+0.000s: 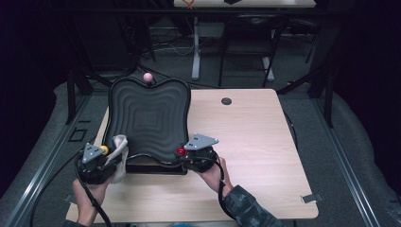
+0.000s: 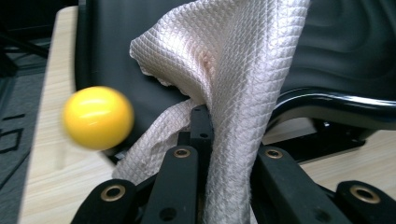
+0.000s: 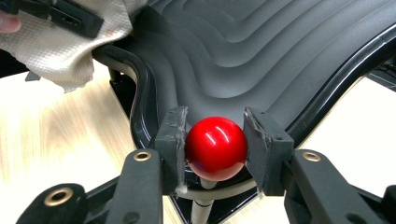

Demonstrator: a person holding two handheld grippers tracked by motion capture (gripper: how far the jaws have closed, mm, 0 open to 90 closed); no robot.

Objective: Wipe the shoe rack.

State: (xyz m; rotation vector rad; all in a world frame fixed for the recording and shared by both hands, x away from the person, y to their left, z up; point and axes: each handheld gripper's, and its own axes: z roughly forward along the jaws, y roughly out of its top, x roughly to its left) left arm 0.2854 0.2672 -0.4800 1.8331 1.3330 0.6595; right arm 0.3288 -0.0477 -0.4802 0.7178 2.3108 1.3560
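- Pinching a quilted, cream-coloured cloth (image 2: 233,84), the left tongs (image 2: 205,140) have their jaws pressed together on the fabric; the cloth rises between the jaws and drapes back over them.
- In the high view the left tongs (image 1: 109,153) sit at the near-left corner of a black wavy tray (image 1: 149,120), with the cloth (image 1: 119,152) bunched against that corner.
- A yellow ball (image 2: 98,117) shows just left of the left tongs in the left gripper view, blurred; in the high view it (image 1: 104,150) lies beside the cloth, on the grey plate side of the tongs.
- Right tongs (image 3: 215,140): jaws closed on a red ball (image 3: 216,147), one pad touching each side. The ball sits on a pale stem that drops below it.
- From above, the right tongs (image 1: 187,153) and red ball (image 1: 180,151) are at the tray's near-right corner, at its rim.
- Tray: ridged in concentric waves, glossy raised rim, standing on a dark base on the light wooden counter (image 1: 250,142), on the counter's left half.
- A pink ball (image 1: 148,76) stands at the tray's far edge, well apart from both tongs.
- A small dark round cap (image 1: 226,100) is set in the counter to the right of the tray.
- A hand holds each pair of tongs from the near edge; the right forearm wears a patterned sleeve (image 1: 246,205).
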